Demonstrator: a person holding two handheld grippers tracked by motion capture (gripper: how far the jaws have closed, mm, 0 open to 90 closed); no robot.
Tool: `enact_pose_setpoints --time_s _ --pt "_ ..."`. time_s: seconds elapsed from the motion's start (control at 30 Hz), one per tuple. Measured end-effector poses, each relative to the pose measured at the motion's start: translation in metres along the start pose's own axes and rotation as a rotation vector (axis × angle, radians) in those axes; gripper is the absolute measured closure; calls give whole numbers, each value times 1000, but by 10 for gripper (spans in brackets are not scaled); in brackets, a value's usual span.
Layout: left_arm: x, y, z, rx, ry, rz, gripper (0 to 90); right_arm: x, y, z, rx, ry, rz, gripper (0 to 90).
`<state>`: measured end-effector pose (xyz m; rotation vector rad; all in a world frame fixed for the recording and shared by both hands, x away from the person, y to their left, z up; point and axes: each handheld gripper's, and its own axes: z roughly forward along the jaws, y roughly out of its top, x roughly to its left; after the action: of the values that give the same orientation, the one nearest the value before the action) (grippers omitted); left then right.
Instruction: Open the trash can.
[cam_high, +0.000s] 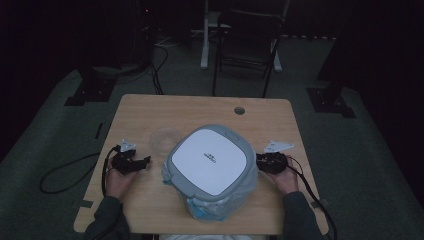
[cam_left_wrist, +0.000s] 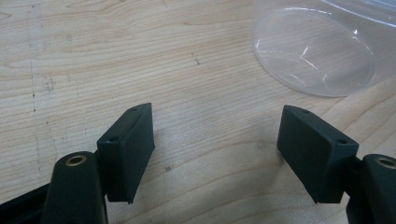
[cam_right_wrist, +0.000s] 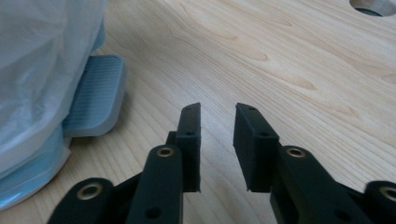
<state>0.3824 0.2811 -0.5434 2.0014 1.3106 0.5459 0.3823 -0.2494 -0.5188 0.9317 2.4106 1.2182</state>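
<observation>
Bin (cam_high: 210, 162) with the white lid and plastic liner stands at the near middle of your table (cam_high: 150, 107), between both hands. Your right gripper (cam_right_wrist: 217, 114), low beside its grey pedal (cam_right_wrist: 95, 93), has its jaws narrowly parted on nothing. Your left gripper (cam_left_wrist: 215, 135) is spread wide and empty near the clear cup (cam_left_wrist: 313, 51).

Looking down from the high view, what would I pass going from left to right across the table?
Left gripper → clear plastic cup → lidded pedal bin with a plastic liner → right gripper, all on the wooden table.
</observation>
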Motion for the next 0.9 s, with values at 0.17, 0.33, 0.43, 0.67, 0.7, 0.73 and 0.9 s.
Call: enact_pose_setpoints --time_s 0.17,0.33,0.43,0.67,0.7,0.73,0.9 --pt "0 0 0 0 -1 0 284 4 2 0 3 3 -15 817" --pt "0 0 0 -1 -2 0 284 8 4 2 8 10 -28 896" --pt "0 0 0 0 -1 0 284 10 6 2 4 18 -28 898" --pt "0 0 0 -1 -3 -3 284 15 9 4 4 30 -45 899" --pt "0 0 0 -1 -3 -3 284 16 9 4 6 30 -48 900" --pt "0 0 0 -1 -3 -3 284 17 10 5 6 32 -52 900" --pt "0 0 0 -1 -4 -3 284 18 11 6 8 34 -58 900"
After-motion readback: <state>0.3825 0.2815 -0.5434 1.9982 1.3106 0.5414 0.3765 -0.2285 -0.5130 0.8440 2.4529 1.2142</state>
